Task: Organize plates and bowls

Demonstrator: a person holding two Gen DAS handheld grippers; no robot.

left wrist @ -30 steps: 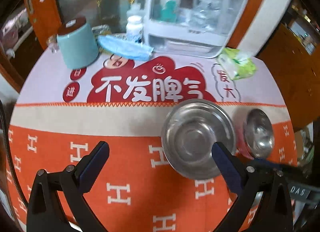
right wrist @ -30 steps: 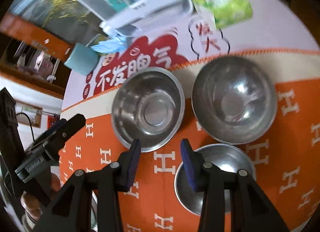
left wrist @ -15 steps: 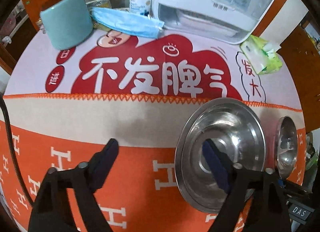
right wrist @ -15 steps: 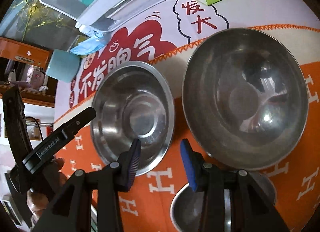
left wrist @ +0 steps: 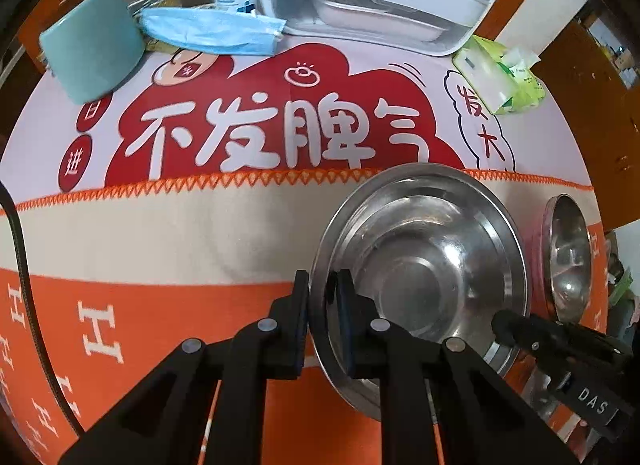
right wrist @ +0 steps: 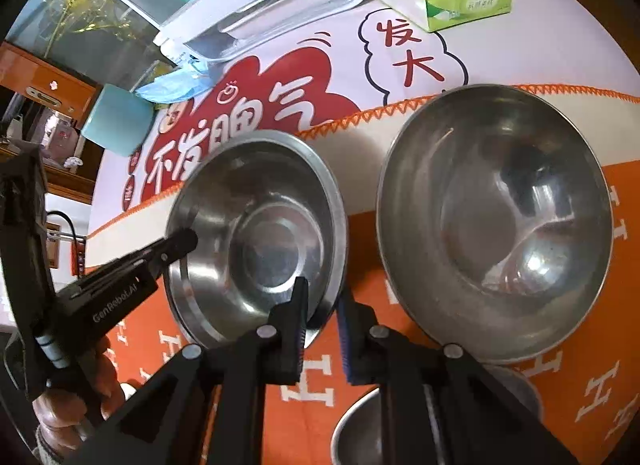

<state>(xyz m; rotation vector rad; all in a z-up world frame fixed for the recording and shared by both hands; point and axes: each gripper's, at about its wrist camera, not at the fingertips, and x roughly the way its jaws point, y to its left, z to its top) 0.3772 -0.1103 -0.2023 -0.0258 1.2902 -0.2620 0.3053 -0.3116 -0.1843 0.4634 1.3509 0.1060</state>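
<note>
Left wrist view: the left gripper (left wrist: 320,297) has just been closing and now pinches the near-left rim of the flat-bottomed steel bowl (left wrist: 424,265), one pad outside and one inside the wall. The bowl sits on the orange cloth toward the right side of the counter (left wrist: 160,225), just short of the zigzag hem. The right gripper's tip reaches in over the bowl's right rim. For a clean lift I judge both grips should rise together and level, since a thin, slick rim can pivot or slip if one side leads. A second bowl shows close to the counter's right edge, so there is little room that way; the bare cloth to the left is the open side.

Right wrist view: the right gripper (right wrist: 322,317) has likewise just been closing and clamps the same bowl's near-right rim. The large round bowl (right wrist: 496,221) stands just beside it to the right, apart but close, and a small bowl (right wrist: 360,429) lies near the counter's front edge, under the gripper. Going straight up first should clear both neighbours. A cup, mask, tissue pack and white box crowd the back edge.
</note>
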